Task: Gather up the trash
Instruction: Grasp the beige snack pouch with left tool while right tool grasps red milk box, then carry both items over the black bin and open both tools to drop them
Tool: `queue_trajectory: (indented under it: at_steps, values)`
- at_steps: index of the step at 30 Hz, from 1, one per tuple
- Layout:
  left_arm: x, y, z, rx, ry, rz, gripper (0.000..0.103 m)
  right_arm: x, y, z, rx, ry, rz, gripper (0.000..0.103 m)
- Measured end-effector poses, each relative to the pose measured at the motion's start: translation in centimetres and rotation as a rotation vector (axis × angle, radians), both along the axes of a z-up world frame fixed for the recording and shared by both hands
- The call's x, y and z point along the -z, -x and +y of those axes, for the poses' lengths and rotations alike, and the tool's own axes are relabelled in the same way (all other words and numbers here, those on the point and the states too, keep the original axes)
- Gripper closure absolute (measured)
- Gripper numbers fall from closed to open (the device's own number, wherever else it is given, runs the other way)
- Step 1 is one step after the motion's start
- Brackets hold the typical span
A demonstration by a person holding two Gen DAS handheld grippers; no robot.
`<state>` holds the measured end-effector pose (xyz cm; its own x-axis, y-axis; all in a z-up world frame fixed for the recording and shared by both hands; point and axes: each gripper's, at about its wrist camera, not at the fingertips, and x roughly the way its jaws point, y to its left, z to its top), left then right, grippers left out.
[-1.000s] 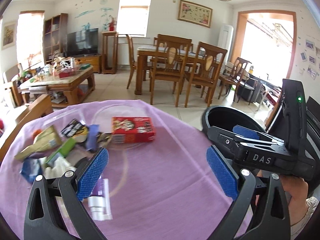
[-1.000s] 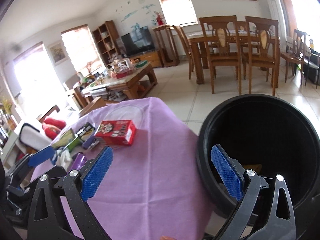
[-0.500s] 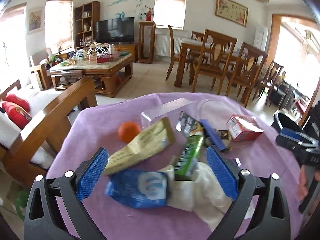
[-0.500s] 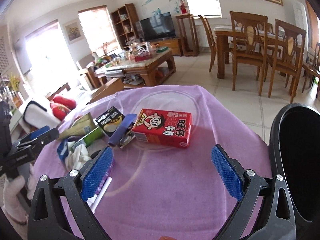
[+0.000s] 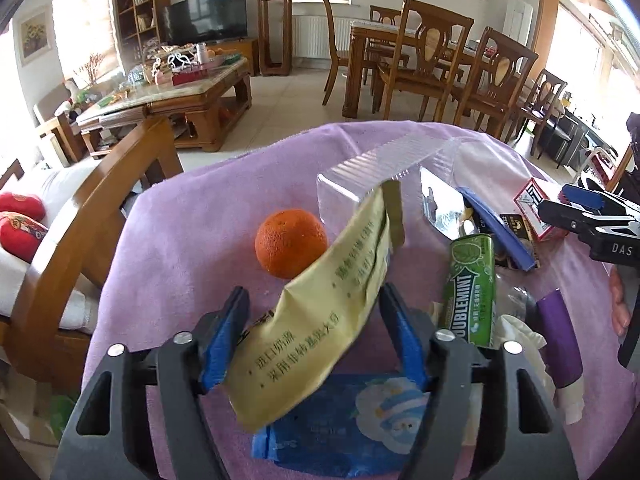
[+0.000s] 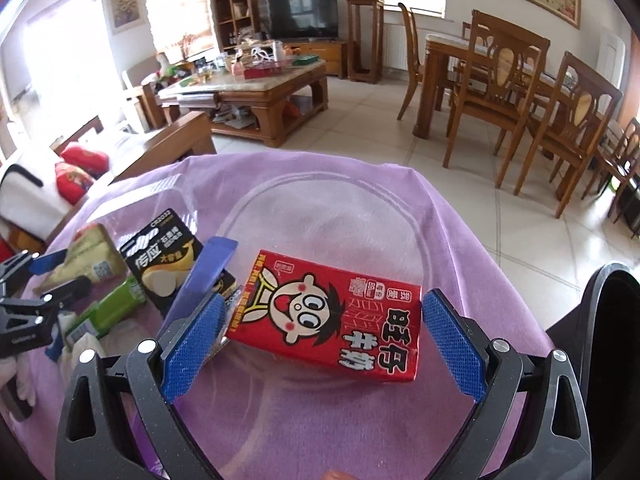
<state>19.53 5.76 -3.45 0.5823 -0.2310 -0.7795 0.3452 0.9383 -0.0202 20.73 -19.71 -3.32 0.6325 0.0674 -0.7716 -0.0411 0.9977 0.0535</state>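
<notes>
Worktop (image 5: 192,240): covered in a purple cloth, with a heap of litter on it
Bin (image 6: 612,344): black, at the worktop's right edge in the right wrist view, only part of its rim showing
Left tongs (image 5: 314,334): closing, with the yellow packet (image 5: 320,328) between the blue pads; the left pad touches the packet's edge, and whether the right pad presses it cannot be told
Right tongs (image 6: 322,344): wide open, one pad on each side of the red carton (image 6: 332,316), with a gap showing on both sides
Red carton: lies flat on the cloth, its cartoon face up, near the bin side of the heap
Yellow packet: long, slanting from the left tongs up over a clear plastic box (image 5: 360,176)
Blue wipes pack (image 5: 340,424): flat on the cloth under the yellow packet's near end
Orange (image 5: 291,249): on the cloth just left of the yellow packet, behind its edge
Green gum pack (image 5: 472,288): right of the yellow packet, leaning on white tissue (image 5: 520,336)
Purple tube (image 5: 560,340): beside the tissue, at the heap's right
Black battery card (image 6: 164,264): left of the red carton, a blue strip (image 6: 204,276) lying between the two
</notes>
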Motion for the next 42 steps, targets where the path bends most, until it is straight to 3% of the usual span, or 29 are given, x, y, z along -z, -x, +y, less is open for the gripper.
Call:
queue_trajectory:
  at_steps: [5, 7, 9, 20, 28, 35, 42]
  values:
    - [-0.4, 0.7, -0.1, -0.001, 0.023, -0.005, 0.056, 0.9, -0.3, -0.6, 0.004, -0.036, 0.005, 0.009]
    - [-0.6, 0.9, 0.1, 0.010, 0.060, -0.005, 0.072, 0.9, -0.2, -0.7, 0.001, -0.050, -0.008, 0.010]
    - [-0.8, 1.2, 0.3, 0.006, 0.066, -0.012, 0.080, 0.8, 0.0, -1.0, 0.001, -0.077, -0.015, 0.010]
    - [-4.2, 5.3, -0.2, 0.004, 0.127, -0.101, 0.085, -0.2, 2.6, -3.2, 0.021, -0.171, -0.067, 0.011]
    - [-7.0, 11.6, -3.1, 0.043, 0.178, -0.186, 0.085, -2.9, 9.3, -3.8, -0.033, -0.296, -0.173, 0.011]
    - [-8.8, 16.2, -8.1, 0.127, 0.201, -0.229, 0.085, -7.2, 16.1, -6.6, -0.080, -0.326, -0.288, 0.011]
    - [-10.2, 19.3, -14.5, 0.230, 0.204, -0.281, 0.085, -10.3, 21.8, -12.7, -0.021, -0.317, -0.371, 0.011]
